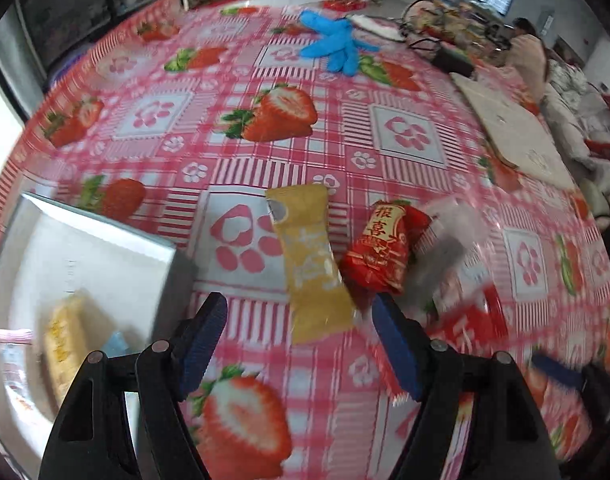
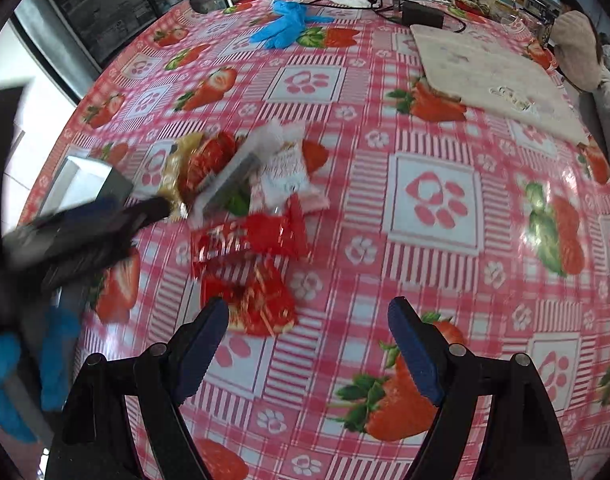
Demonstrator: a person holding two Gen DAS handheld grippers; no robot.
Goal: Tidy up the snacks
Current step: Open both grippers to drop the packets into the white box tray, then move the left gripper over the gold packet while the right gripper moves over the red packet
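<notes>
My left gripper (image 1: 299,334) is open and empty, just short of a yellow snack packet (image 1: 311,258) lying flat on the strawberry tablecloth. A red snack packet (image 1: 379,250) lies to the right of it. A white box (image 1: 89,256) at the left holds a yellow snack (image 1: 65,336). My right gripper (image 2: 309,336) is open and empty above the cloth, close to a pile of red snack packets (image 2: 251,268). A white packet (image 2: 287,170) and the yellow packet (image 2: 177,172) lie beyond. The left gripper (image 2: 105,224) shows blurred at the left of the right wrist view.
Blue gloves (image 1: 333,42) lie at the far side of the table. A beige board (image 2: 485,68) lies at the right, with a black power adapter (image 2: 423,14) and cable behind it. A person (image 2: 577,40) sits at the far right.
</notes>
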